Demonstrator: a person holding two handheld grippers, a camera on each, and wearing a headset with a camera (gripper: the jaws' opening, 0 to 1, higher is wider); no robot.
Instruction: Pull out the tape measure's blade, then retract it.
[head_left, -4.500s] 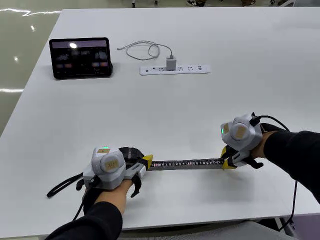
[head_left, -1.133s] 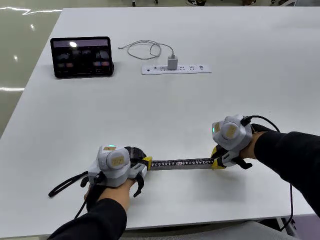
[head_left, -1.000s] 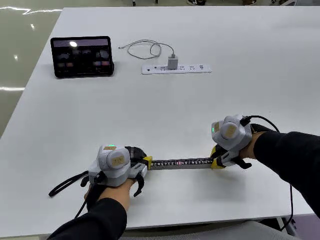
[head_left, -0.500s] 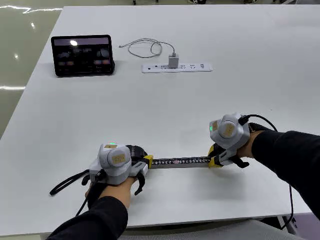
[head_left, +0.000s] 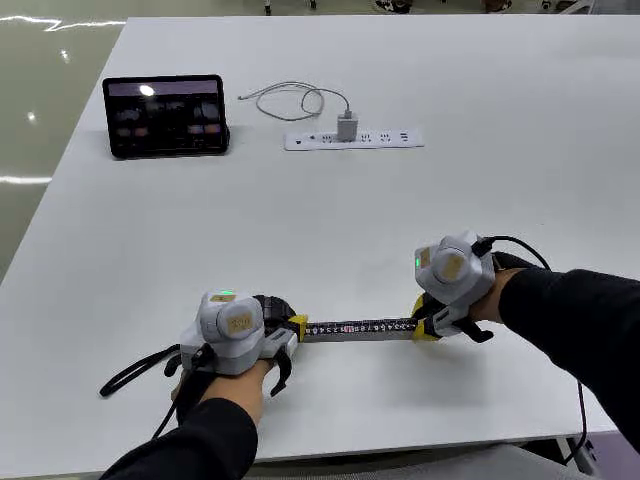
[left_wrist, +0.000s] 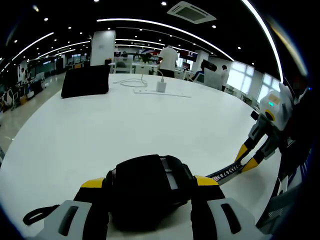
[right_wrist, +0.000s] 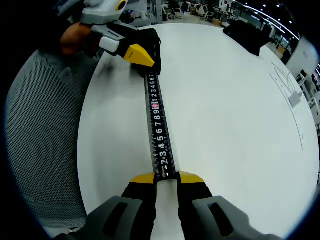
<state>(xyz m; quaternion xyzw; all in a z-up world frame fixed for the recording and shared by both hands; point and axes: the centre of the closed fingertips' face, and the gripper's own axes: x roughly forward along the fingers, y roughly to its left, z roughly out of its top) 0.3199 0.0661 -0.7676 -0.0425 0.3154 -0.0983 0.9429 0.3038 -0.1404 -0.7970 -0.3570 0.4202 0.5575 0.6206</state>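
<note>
The left tool (left_wrist: 149, 182) is shut around the black case (head_left: 268, 306), one yellow-tipped jaw on each side, and pins it flat on the table (head_left: 330, 210) near the front edge. That grip looks meant to anchor the case so it cannot slide or spin while the blade (right_wrist: 158, 120) is worked. The case's mouth faces right, toward the other hand.

The right tool (right_wrist: 166, 177) has its jaws pinched almost together on the free end of the blade. The end hook is hidden between them, so I cannot tell whether they grip the hook or the steel just behind it. The blade runs straight and flat from there to the case, numbers up, low over the table. Only a short length is out. Keeping hold of the end seems sensible: the spring cannot whip the blade home, and the right hand sets the pace either way.

The left forearm comes up from the near edge, wrist level, and its tool points off to the right. The right arm, in a dark sleeve, reaches in from the right side, hand tipped down so its tool points leftward along the blade. A tablet (head_left: 165, 114) and a power strip (head_left: 352, 139) sit well away at the far side.
</note>
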